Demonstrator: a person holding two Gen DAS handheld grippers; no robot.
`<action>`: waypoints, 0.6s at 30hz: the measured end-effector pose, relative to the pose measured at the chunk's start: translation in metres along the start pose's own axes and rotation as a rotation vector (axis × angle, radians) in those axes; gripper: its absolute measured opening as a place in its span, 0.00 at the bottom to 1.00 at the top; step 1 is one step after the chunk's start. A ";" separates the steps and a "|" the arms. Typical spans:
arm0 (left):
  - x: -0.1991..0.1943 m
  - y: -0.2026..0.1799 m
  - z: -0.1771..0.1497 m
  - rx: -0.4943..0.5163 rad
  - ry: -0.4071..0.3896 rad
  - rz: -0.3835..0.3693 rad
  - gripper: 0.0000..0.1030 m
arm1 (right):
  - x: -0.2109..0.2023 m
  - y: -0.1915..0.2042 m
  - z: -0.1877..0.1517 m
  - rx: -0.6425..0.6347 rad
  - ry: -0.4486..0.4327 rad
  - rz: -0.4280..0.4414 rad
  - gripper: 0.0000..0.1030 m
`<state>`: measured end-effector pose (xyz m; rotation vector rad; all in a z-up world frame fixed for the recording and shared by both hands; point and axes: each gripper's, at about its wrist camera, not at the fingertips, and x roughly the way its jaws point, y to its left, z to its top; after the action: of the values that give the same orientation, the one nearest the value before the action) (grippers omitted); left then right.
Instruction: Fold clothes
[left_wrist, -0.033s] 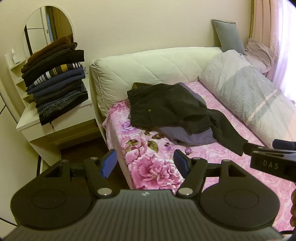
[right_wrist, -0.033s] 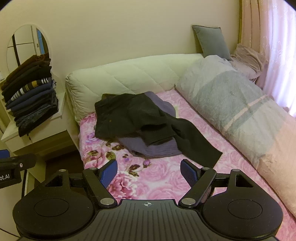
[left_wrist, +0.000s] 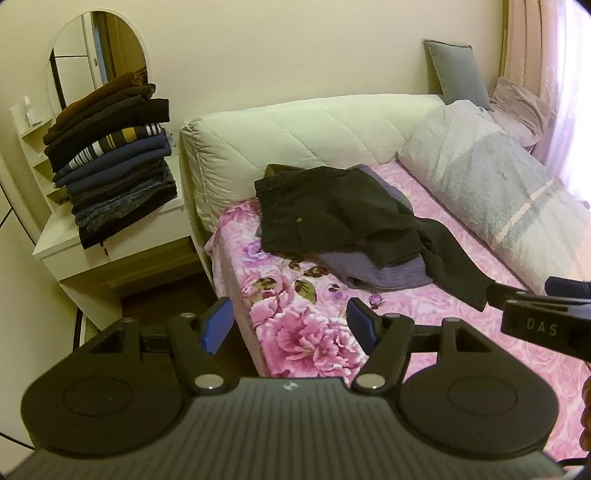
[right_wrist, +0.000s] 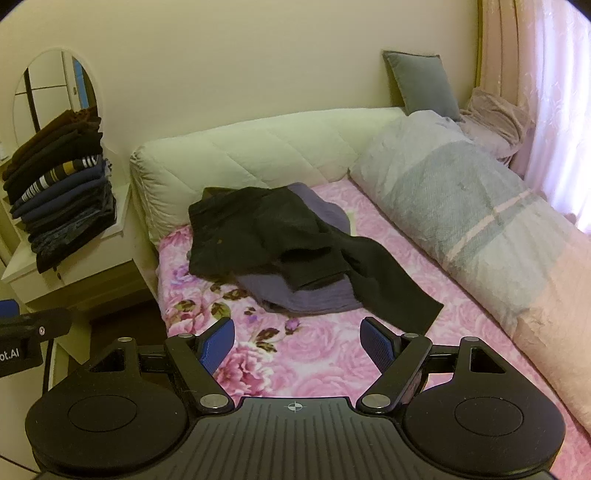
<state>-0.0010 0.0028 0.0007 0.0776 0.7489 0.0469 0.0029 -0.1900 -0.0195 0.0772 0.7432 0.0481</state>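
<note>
A crumpled black garment (left_wrist: 332, 210) (right_wrist: 280, 232) lies on top of a purple-grey garment (left_wrist: 384, 273) (right_wrist: 314, 295) near the head of the bed, one black leg or sleeve trailing toward me. My left gripper (left_wrist: 291, 325) is open and empty, held above the bed's near left edge. My right gripper (right_wrist: 299, 341) is open and empty, above the pink sheet short of the pile. The right gripper's side (left_wrist: 539, 314) shows in the left wrist view.
The bed has a pink floral sheet (left_wrist: 306, 332) (right_wrist: 325, 369) and a cream padded headboard (left_wrist: 295, 140). A rolled grey-and-pink duvet (right_wrist: 461, 206) lies along the right. A tall stack of folded clothes (left_wrist: 110, 166) (right_wrist: 59, 184) stands on a white dresser (left_wrist: 110, 247) at the left.
</note>
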 end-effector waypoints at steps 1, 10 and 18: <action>-0.001 0.001 0.000 -0.003 0.000 -0.003 0.63 | 0.000 0.001 0.000 -0.001 -0.001 0.000 0.76; -0.008 0.028 0.000 -0.013 -0.001 -0.022 0.63 | -0.005 0.003 0.005 -0.010 -0.011 0.002 0.76; -0.006 0.032 0.006 -0.029 0.019 -0.028 0.63 | -0.012 0.010 0.007 -0.014 -0.021 -0.001 0.76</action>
<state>-0.0017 0.0342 0.0125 0.0392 0.7679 0.0315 -0.0014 -0.1814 -0.0051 0.0636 0.7219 0.0519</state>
